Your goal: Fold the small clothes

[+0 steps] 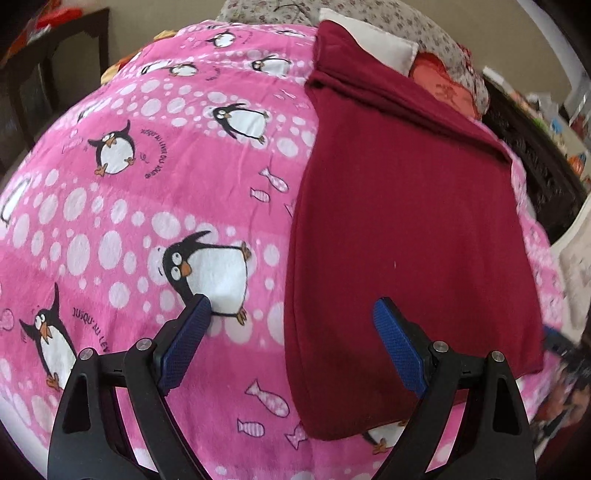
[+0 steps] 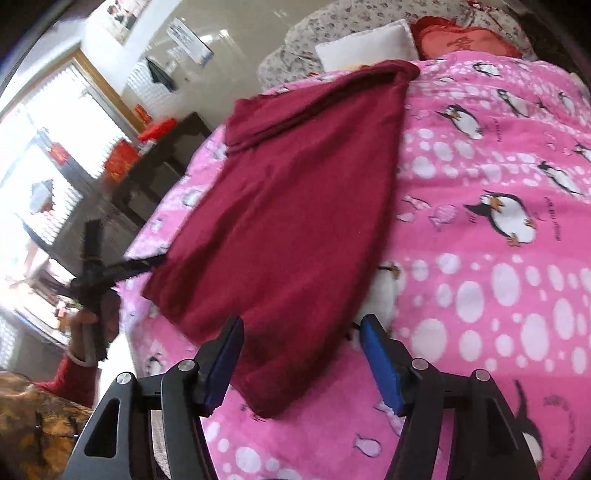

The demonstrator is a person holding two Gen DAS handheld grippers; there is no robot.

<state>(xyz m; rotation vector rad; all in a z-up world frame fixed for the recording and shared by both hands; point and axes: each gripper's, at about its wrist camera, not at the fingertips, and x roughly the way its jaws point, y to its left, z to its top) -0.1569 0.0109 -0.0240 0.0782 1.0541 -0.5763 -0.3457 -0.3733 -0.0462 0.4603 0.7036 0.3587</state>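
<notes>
A dark red garment [image 1: 402, 229] lies folded lengthwise into a long strip on the pink penguin blanket [image 1: 155, 206]. It also shows in the right wrist view [image 2: 291, 218]. My left gripper [image 1: 291, 306] is open and empty, hovering above the garment's near left edge. My right gripper [image 2: 301, 325] is open and empty, just above the garment's near end. In the right wrist view the left gripper [image 2: 147, 263] appears at the garment's left corner, held by a hand.
A white pillow [image 1: 373, 35], a red heart cushion [image 2: 461, 37] and a floral quilt [image 2: 332, 22] lie at the head of the bed. A dark table [image 2: 162, 162] with red boxes stands left of the bed. A dark bed frame [image 1: 532, 162] runs along the right.
</notes>
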